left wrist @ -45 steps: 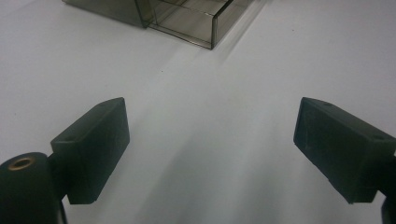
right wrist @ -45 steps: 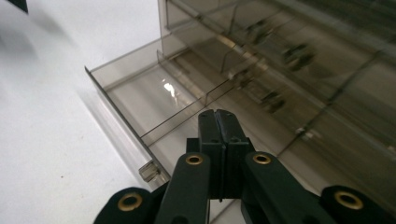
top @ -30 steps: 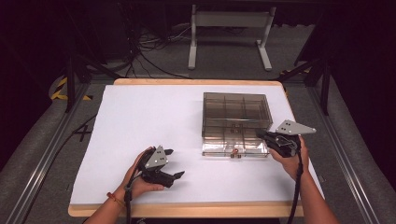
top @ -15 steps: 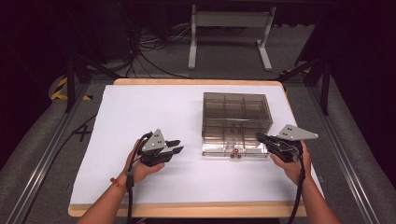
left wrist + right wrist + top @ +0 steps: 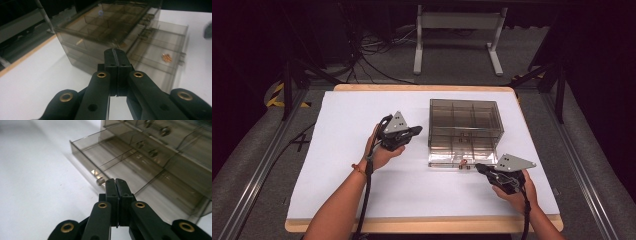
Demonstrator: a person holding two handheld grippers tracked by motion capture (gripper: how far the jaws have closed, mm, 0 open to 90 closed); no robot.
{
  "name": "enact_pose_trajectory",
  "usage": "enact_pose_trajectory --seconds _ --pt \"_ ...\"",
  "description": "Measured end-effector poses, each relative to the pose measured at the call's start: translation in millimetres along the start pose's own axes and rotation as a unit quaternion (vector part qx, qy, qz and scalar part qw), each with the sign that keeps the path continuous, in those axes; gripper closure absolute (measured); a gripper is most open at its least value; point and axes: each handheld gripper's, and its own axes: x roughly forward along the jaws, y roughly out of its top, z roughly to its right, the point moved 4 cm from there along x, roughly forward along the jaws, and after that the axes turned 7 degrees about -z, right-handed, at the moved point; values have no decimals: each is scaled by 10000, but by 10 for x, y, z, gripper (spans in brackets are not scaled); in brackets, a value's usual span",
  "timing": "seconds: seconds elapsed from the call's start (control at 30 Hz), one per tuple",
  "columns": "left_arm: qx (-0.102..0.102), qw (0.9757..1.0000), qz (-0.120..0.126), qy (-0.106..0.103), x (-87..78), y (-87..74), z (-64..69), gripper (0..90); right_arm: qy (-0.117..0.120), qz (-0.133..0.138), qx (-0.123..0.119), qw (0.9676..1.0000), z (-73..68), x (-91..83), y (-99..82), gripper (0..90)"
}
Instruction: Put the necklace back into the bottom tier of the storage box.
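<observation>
Drawer [image 5: 140, 167] knob [image 5: 100, 181] shows close in right gripper view; copper bits [image 5: 166, 57] in left.

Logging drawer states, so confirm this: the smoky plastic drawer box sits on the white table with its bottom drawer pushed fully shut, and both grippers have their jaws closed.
One thing is wrong: the bottom drawer is pulled out, not shut. The right gripper view shows it standing out from the drawer box, the right gripper near its knob. The rest holds: white table, left gripper jaws closed too.
</observation>
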Motion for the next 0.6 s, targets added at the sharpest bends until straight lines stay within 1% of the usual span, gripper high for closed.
enact_pose_trajectory --seconds 0.03,0.1,0.13,0.17,0.23,0.3,0.37,0.4,0.47,0.5,0.53,0.6 --pt "42 10000 1 41 26 37 -17 900 21 -35 -10 10000 -18 24 -12 900" --pt "0 10000 35 21 82 100 -25 900 33 -106 18 9999 -31 60 -33 900" --pt "28 10000 38 39 103 120 -33 900 34 -138 38 9999 -30 83 -47 900" --pt "10 10000 49 27 139 145 -36 900 32 -157 57 9999 -30 100 -59 900" --pt "-20 10000 56 23 192 172 -48 900 -2 -272 92 9996 -30 140 -90 900" --pt "15 10000 16 76 255 196 -65 900 -27 -335 136 9993 -30 172 -112 900" --pt "-15 10000 -38 60 311 209 -80 900 -109 -439 93 9989 -29 205 -135 900" --pt "-32 10000 -36 65 336 213 -90 900 -116 -466 140 9988 -26 216 -143 900" --pt "-53 9999 -106 69 389 218 -98 900 -181 -495 224 9984 -17 231 -158 900" --pt "-71 9999 -86 68 409 226 -99 900 -231 -516 232 9981 -11 237 -160 900" --pt "-39 9999 -95 92 422 234 -105 900 -276 -523 238 9980 -2 233 -159 900" --pt "-95 9999 -71 55 449 248 -99 900 -325 -527 301 9976 14 234 -160 900"
